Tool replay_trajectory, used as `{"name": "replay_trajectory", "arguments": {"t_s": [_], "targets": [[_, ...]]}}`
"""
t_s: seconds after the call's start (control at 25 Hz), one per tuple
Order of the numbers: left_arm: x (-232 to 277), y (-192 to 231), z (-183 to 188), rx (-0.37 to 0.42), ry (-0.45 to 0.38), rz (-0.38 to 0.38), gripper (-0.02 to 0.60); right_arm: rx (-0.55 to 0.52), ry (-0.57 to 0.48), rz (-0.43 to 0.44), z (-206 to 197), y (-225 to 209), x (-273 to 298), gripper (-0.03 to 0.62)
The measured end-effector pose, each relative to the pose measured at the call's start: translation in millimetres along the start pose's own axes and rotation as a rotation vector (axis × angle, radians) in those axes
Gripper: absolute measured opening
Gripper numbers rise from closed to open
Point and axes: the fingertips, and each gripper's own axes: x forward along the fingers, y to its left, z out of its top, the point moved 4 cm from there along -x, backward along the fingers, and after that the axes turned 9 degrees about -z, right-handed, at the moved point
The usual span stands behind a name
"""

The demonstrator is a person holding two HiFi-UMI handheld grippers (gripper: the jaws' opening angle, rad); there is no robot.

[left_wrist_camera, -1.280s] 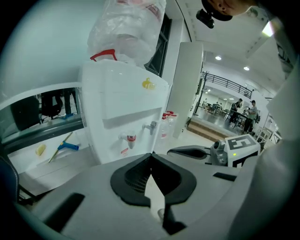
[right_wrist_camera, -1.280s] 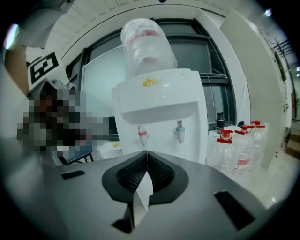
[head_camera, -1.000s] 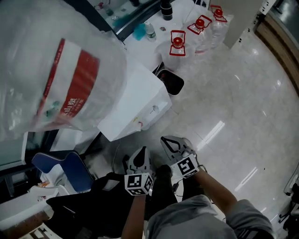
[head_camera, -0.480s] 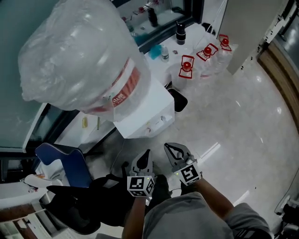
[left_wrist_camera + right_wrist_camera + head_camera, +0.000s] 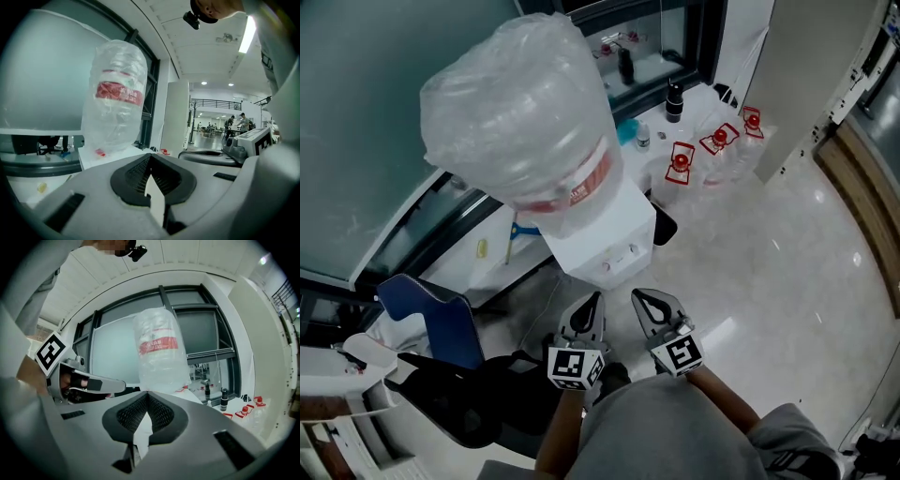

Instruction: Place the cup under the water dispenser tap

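Observation:
A white water dispenser (image 5: 614, 239) stands ahead of me, topped by a large bottle (image 5: 530, 122) wrapped in clear plastic with a red label. Small taps (image 5: 619, 260) show on its front. No cup is visible in any view. My left gripper (image 5: 594, 300) and right gripper (image 5: 639, 298) hover side by side just in front of the dispenser, both shut with nothing between the pads. In the left gripper view the bottle (image 5: 117, 98) rises beyond the closed left gripper (image 5: 150, 158). The right gripper view shows the bottle (image 5: 159, 348) beyond the closed right gripper (image 5: 146, 395).
Several spare water jugs with red caps (image 5: 682, 161) stand on the floor right of the dispenser. A black bin (image 5: 664, 225) sits beside it. A blue chair (image 5: 431, 314) is at the left. Dark bottles (image 5: 674, 101) stand by the window. Glossy floor (image 5: 769, 272) spreads right.
Both grippers have risen, staying shut and side by side. The head view has pulled back, so the dispenser and its bottle now sit smaller and nearer the centre.

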Motion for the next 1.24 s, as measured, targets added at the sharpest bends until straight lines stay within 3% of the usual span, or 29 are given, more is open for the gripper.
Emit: {"name": "replay_trajectory", "arguments": {"t_s": [0.36,0.6,1.24], "targets": [[-17,-24,65,0.034,-0.121,-0.08,0.011,-0.043,-0.093,-0.037,74,8,-18,0.009],[-21,-29,90,0.066,-0.184,-0.092,0.011,-0.063,-0.136,-0.049,92,17,-28,0.009],[-18,-38,87,0.096,-0.175,-0.112,0.011,-0.091,-0.162,-0.067,98,13,-33,0.009]]}}
